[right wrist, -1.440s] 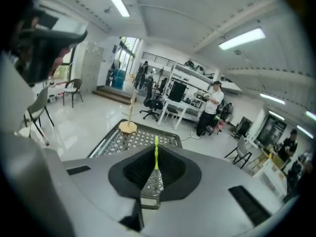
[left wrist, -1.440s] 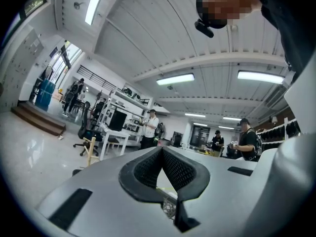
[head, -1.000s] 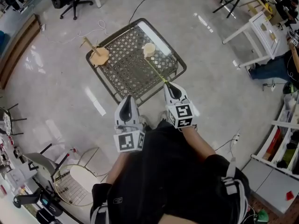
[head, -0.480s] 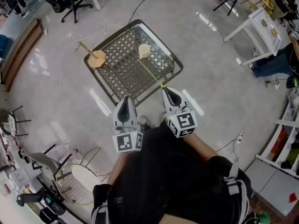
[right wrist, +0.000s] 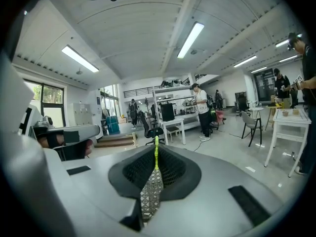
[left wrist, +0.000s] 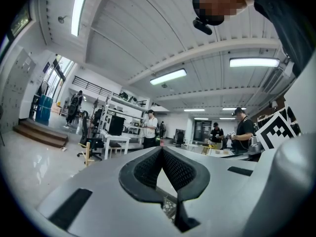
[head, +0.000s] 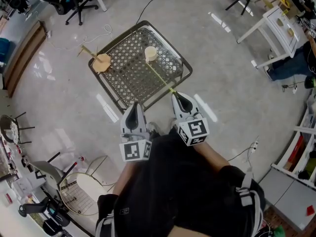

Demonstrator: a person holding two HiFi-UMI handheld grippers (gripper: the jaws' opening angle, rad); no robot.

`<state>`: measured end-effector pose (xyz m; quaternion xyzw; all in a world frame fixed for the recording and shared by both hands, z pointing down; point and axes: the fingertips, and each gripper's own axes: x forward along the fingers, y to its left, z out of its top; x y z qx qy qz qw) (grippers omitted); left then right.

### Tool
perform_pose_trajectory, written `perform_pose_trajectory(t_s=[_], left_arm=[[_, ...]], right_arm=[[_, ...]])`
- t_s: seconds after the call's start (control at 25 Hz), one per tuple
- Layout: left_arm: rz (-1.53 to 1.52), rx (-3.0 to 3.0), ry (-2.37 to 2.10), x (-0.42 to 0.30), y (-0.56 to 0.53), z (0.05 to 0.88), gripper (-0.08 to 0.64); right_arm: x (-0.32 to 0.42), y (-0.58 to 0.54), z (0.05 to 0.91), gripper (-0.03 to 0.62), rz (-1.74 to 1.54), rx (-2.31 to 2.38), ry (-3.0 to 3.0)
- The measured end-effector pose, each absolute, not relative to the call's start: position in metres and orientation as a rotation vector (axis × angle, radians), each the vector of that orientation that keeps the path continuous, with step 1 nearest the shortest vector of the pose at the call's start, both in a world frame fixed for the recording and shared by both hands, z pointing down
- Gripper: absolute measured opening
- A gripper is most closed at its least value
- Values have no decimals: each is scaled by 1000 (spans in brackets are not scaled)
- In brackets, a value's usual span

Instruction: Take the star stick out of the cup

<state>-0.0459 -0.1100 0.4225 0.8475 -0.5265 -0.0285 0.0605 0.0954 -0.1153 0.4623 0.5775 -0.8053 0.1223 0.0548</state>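
Jaws of the right gripper are clamped on the near end of the stick. We see the stick run straight ahead from them to the cup on the mesh table. The left gripper jaws are together, nothing between them, with the table edge just ahead of them.

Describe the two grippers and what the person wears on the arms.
The left gripper and right gripper are both light grey, tapering to a narrow tip with dark textured pads. Each carries a cube with black-and-white square markers. No cables show. The person wears a black top that leaves the forearms uncovered.
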Motion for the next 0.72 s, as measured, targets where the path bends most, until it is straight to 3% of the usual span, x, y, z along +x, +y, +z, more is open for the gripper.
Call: perform_pose_trajectory(t_s=[0.72], left_arm=[[-90, 2565, -1590, -50, -108, 422, 15]], right_arm=[[91, -114, 463, 20, 363, 1748, -2449]])
